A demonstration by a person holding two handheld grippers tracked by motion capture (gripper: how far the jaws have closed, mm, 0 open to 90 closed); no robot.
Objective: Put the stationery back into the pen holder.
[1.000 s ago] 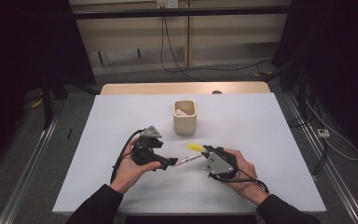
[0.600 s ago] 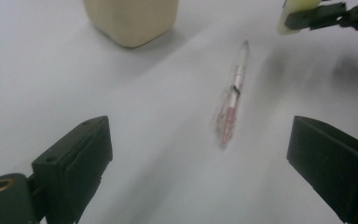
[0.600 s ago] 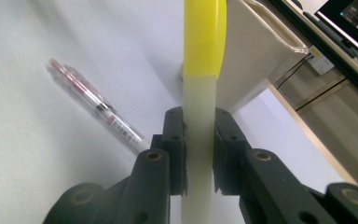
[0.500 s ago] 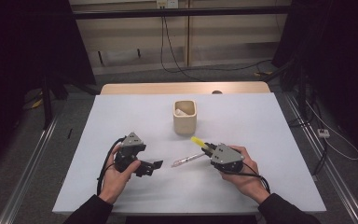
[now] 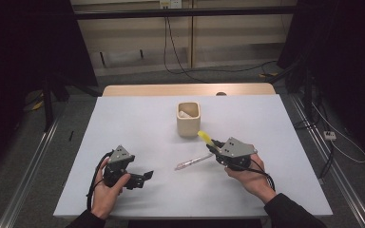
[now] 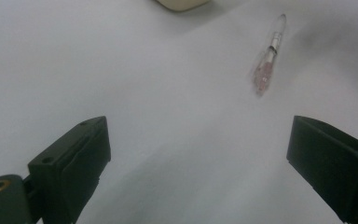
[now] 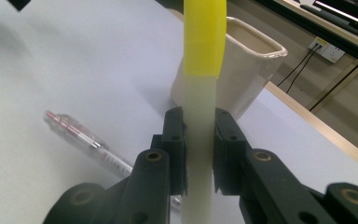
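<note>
White table [image 5: 147, 123] spans the middle of the room, with a wooden strip along its far edge and dark floor with cables beyond. A cream square-ish cup [image 5: 188, 118] stands upright at table centre toward the far side, something pale inside it, can't tell what. Left gripper [image 5: 141, 177] sits near-left, held low over the tabletop by the person's left hand [image 5: 107, 192]; jaws spread wide with nothing between them, just bare table in the left gripper view. Right gripper [image 5: 212, 148] is near-right of centre, held in the right hand [image 5: 249, 178], jaws closed tight on a highlighter [image 7: 200, 88] with a whitish barrel and yellow cap; the cap end points toward the cup, close to its near-right corner but apart from it. In the right gripper view the marker stands straight up between the two black fingers [image 7: 175, 140]. A clear pen [image 5: 192, 162] with pinkish insides lies flat on the table between the two grippers, just beside the right one, untouched, angled near-left to far-right.
</note>
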